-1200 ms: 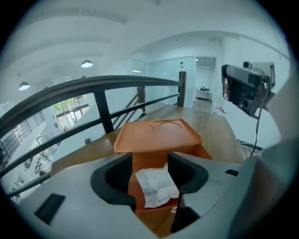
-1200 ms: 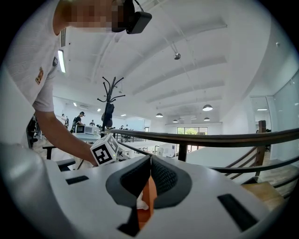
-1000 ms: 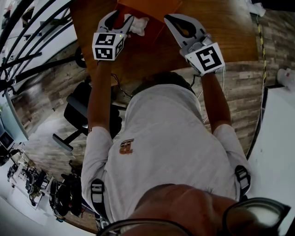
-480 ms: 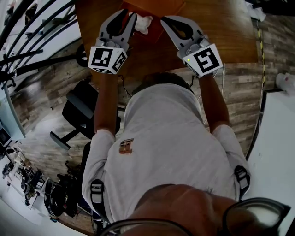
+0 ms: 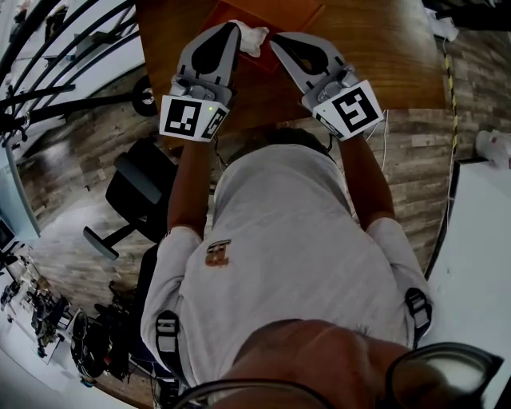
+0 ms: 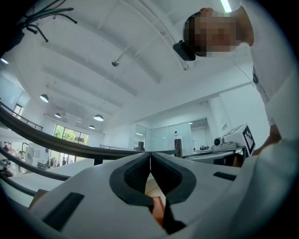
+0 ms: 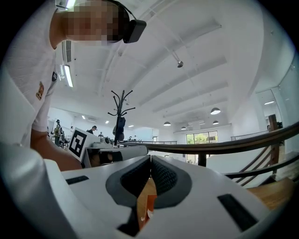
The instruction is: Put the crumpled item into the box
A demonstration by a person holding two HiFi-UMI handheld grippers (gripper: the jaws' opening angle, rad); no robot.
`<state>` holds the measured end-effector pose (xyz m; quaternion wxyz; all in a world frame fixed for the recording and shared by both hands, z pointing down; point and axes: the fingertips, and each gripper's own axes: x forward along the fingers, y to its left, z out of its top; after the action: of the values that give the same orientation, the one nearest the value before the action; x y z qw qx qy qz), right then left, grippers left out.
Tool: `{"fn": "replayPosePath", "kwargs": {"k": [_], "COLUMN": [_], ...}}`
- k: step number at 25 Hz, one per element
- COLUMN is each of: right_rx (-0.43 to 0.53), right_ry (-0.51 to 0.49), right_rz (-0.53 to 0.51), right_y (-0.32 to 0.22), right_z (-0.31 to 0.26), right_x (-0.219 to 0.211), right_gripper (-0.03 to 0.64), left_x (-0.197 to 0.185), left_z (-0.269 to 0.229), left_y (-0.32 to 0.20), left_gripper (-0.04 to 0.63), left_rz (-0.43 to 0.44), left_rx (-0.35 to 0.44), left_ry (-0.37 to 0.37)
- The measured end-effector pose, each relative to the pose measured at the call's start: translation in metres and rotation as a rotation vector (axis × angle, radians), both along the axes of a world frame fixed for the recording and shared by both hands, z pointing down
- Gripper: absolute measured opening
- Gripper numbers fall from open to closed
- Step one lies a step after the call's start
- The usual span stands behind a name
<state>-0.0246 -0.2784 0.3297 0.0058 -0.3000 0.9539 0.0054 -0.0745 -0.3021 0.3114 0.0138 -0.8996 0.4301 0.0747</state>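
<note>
In the head view the white crumpled item (image 5: 254, 38) lies on the near left part of the orange box (image 5: 291, 11) on the wooden table (image 5: 383, 56). My left gripper (image 5: 232, 26) points at it, its tip just left of the item. The jaws meet tip to tip in the left gripper view (image 6: 150, 156), with nothing between them. Whether the tip touches the item I cannot tell. My right gripper (image 5: 274, 38) is shut too (image 7: 150, 161), its tip just right of the item. A sliver of orange box (image 7: 150, 205) shows below its jaws.
A black office chair (image 5: 136, 192) stands on the floor to the left beside dark railings (image 5: 48, 72). A white surface (image 5: 487, 240) runs along the right edge. Something white (image 5: 444, 16) lies at the table's far right corner.
The left gripper's jaws went from wide open to shut. Both grippers swung inward so that their tips converge on the crumpled item, which stays on the box.
</note>
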Motion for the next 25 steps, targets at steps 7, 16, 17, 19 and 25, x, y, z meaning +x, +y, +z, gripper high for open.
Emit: {"fn": "replayPosePath", "kwargs": {"k": [7,16,17,19,25], "right_rx": [0.007,0.042,0.044,0.047,0.054], "right_ry": [-0.036,-0.071,-0.067,-0.061,-0.045], "right_rz": [-0.042,-0.044,-0.044,-0.042,-0.043], "right_y": [0.019,0.037,0.040,0.043,0.048], "right_z": [-0.010,-0.024,-0.024,-0.025,-0.025], "right_x": [-0.019,-0.033,-0.034,-0.036,-0.043], "right_gripper": [0.032,0.032,0.032,0.032,0.032], "left_x": [-0.008,-0.015,-0.015,-0.017,-0.023], "left_z": [-0.013,-0.023,-0.025,-0.026,-0.026], "left_y": [0.020,0.045,0.048,0.052,0.057], "left_gripper": [0.020,0.020,0.020,0.020,0.020], "left_rz": [-0.010,-0.016,-0.016,-0.015,-0.015], "left_rx": [0.028,0.066,0.071,0.077,0.078], "left_ry": [0.020,0.009,0.007,0.006,0.008]}}
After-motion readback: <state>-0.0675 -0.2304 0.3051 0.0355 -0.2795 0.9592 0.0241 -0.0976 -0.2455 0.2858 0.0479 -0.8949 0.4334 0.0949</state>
